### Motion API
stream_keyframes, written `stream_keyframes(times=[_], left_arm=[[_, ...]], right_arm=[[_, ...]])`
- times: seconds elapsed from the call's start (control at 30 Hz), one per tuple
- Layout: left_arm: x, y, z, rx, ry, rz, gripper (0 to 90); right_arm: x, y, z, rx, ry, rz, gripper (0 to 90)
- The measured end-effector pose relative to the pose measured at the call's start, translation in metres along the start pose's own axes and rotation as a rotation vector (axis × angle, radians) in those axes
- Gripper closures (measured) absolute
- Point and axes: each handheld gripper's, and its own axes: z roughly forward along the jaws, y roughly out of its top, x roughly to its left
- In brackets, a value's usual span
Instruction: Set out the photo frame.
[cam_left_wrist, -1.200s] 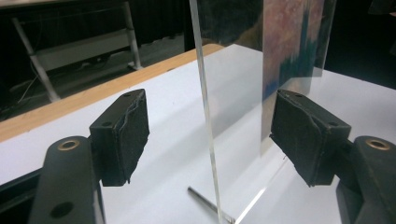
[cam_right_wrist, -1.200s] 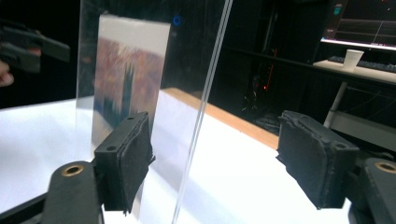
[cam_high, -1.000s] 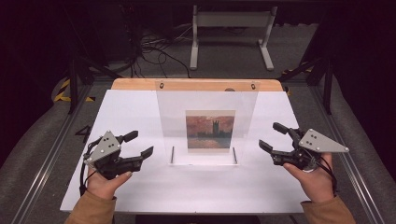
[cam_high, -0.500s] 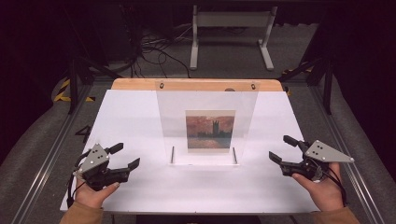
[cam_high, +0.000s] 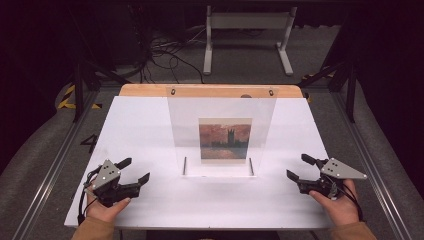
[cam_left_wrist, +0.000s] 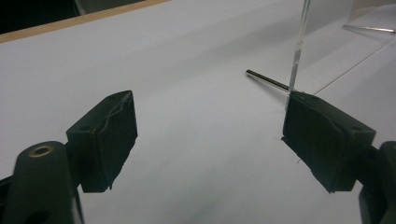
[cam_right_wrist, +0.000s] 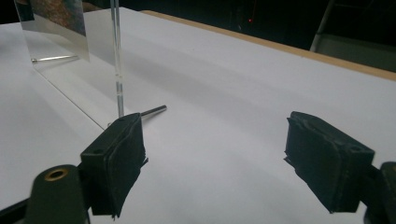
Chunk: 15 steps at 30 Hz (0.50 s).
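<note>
Between the left gripper (cam_high: 133, 171) and the right gripper (cam_high: 300, 167), both wide open and holding nothing, the clear stand (cam_high: 221, 125) with its picture (cam_high: 225, 140) stands upright, just ahead and inward of each.

Over the last second, the left tool (cam_high: 135, 170) has drawn back from beside the clear upright acrylic panel (cam_high: 221, 131) to the near left part of the white surface (cam_high: 145, 125). The right tool (cam_high: 300, 167) has withdrawn likewise to the near right edge. Both tools now sit lower and wider apart, jaws spread, holding nothing.
</note>
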Motion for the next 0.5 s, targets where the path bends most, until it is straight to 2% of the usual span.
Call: stream_keyframes(times=[0.13, 0.2, 0.33, 0.5], left_arm=[[0.002, -0.005, 0.006, 0.011, -0.014, 0.006, 18.2], [0.001, -0.007, 0.010, 0.031, -0.024, 0.010, 18.3], [-0.004, -0.009, 0.016, 0.065, -0.038, 0.029, 18.4], [-0.004, -0.006, 0.014, 0.041, -0.040, 0.015, 18.4]], right_arm=[[0.003, -0.011, 0.006, 0.041, 0.010, 0.003, 19.8], [0.004, -0.011, 0.006, 0.051, 0.009, -0.014, 20.1], [0.005, -0.011, 0.008, 0.063, 0.004, -0.019, 19.9], [0.004, -0.011, 0.007, 0.056, -0.002, -0.011, 19.6]])
